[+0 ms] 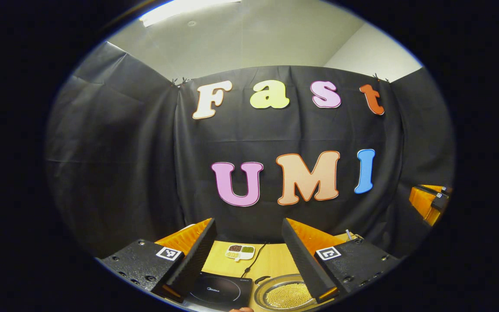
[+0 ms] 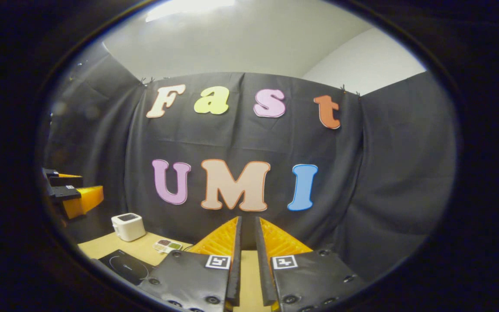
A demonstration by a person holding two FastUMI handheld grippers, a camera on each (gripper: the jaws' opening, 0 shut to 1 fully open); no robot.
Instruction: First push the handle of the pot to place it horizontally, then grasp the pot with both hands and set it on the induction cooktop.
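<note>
My left gripper (image 1: 247,255) is spread wide, holding nothing, above the pot (image 1: 283,295), which sits just right of the induction cooktop (image 1: 221,291). My right gripper (image 2: 247,255) is nearly closed, its fingers gripping nothing, over the table (image 2: 249,277).

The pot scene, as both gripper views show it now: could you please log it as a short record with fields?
pot: on the table, right of the induction cooktop, holding yellow grains
left gripper: open, above the table, touching nothing
right gripper: nearly closed, holding nothing
sectioned dish: behind the cooktop
white appliance: at the back wall
</note>
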